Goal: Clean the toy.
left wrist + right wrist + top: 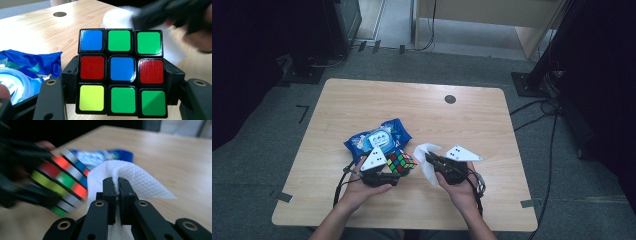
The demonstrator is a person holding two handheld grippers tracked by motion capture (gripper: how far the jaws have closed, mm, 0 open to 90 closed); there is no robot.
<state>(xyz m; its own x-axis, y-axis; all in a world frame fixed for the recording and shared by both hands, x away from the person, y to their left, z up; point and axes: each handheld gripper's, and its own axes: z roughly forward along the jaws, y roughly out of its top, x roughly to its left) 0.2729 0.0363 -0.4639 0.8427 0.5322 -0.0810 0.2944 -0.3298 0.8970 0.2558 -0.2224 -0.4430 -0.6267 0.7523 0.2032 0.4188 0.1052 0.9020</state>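
In the high view, nearest the camera, the person's forearms came in from the bottom edge. The left gripper was clamped on a puzzle cube, held just above the table; the right gripper pinched a white wipe just beside the cube. Holding the cube steady in one tool while the other brought the cloth to it looked like the set-up for wiping the cube's faces. A blue wipes pack lay just behind the cube, probably the source of the wipe. Its label was too small to read.

In the left gripper view, the cube sat squeezed between the two black jaws, one at each side, so that a full face of blue, green, red and yellow stickers turned toward the camera. The wipe and the other gripper were blurred behind it. The pack lay at the left, its print unreadable.

In the right gripper view, the jaws were closed tight on a fold of the wipe, with the free cloth draping forward as a pad. The cube, blurred, stood just beside it at the left, and the pack farther back showed no legible writing.
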